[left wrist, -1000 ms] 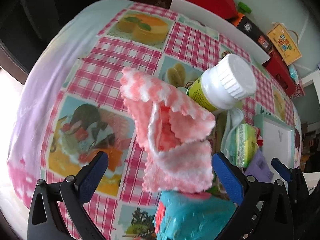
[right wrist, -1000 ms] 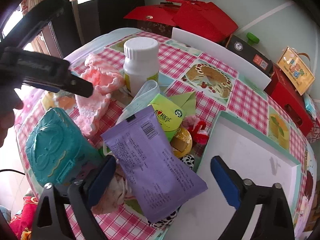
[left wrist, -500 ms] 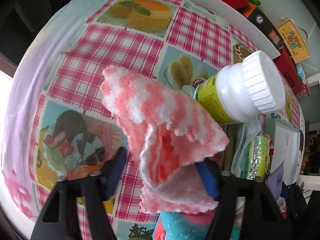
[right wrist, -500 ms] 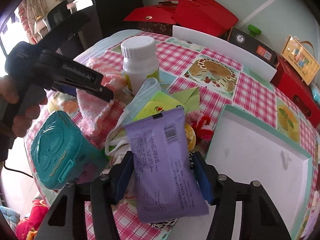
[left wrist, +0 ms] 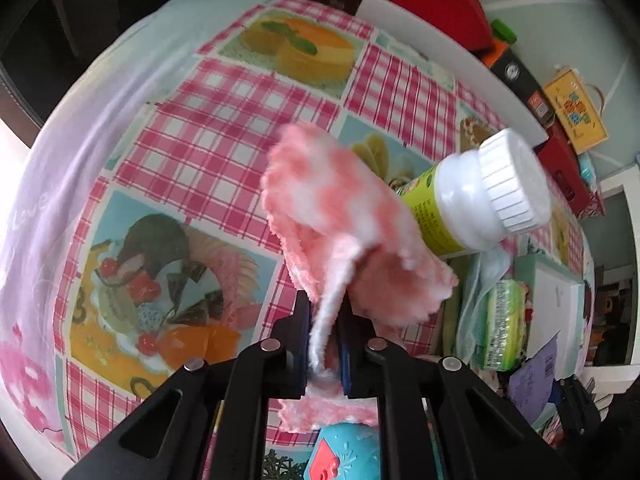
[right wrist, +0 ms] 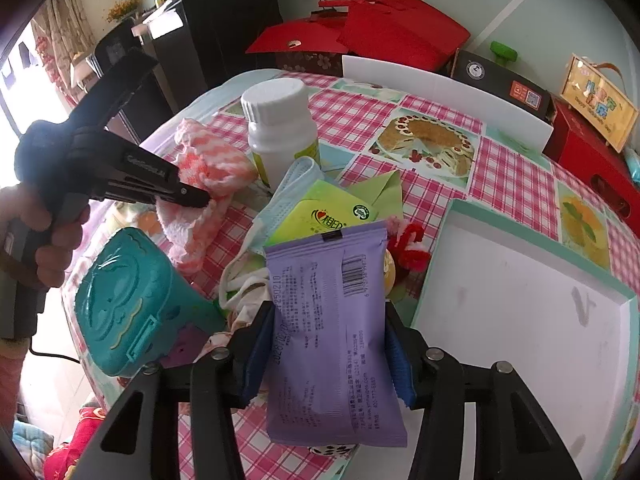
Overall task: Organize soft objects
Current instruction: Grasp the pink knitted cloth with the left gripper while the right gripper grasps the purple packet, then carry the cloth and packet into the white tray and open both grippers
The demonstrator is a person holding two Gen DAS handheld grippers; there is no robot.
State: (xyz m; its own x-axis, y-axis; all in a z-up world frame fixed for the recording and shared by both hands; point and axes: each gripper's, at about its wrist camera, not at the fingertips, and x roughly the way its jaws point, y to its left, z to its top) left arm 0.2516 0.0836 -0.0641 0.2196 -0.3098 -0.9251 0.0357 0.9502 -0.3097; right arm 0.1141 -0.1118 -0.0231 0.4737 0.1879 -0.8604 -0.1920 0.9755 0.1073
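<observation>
Left gripper (left wrist: 325, 344) closing on the pink-and-white knitted cloth (left wrist: 340, 216) — a fold of it is pinched between the blue pads (left wrist: 301, 344), the rest flaring out toward 12 o'clock above the jaws. Just beside the cloth at 3 o'clock, a white-capped bottle (left wrist: 480, 196) with a green label. A teal plastic case (left wrist: 344, 456) sits at 6 o'clock, below the fingers.

Right gripper (right wrist: 324, 356) closing around the purple wipes packet (right wrist: 332, 340); the pads press its two long edges. Packet lies on top of the pile on the pink checked tablecloth (right wrist: 508, 176). From this view the teal case is at 9 o'clock of the packet, a green pouch (right wrist: 324, 212) and a pale blue face mask (right wrist: 296, 184) at 12 o'clock, a red fuzzy piece (right wrist: 412, 248) at 1 o'clock, a white tray (right wrist: 520, 312) with a mint rim at 3 o'clock. The person's hand (right wrist: 44, 236) holds the left gripper at 10 o'clock, its tip in the knitted cloth.
</observation>
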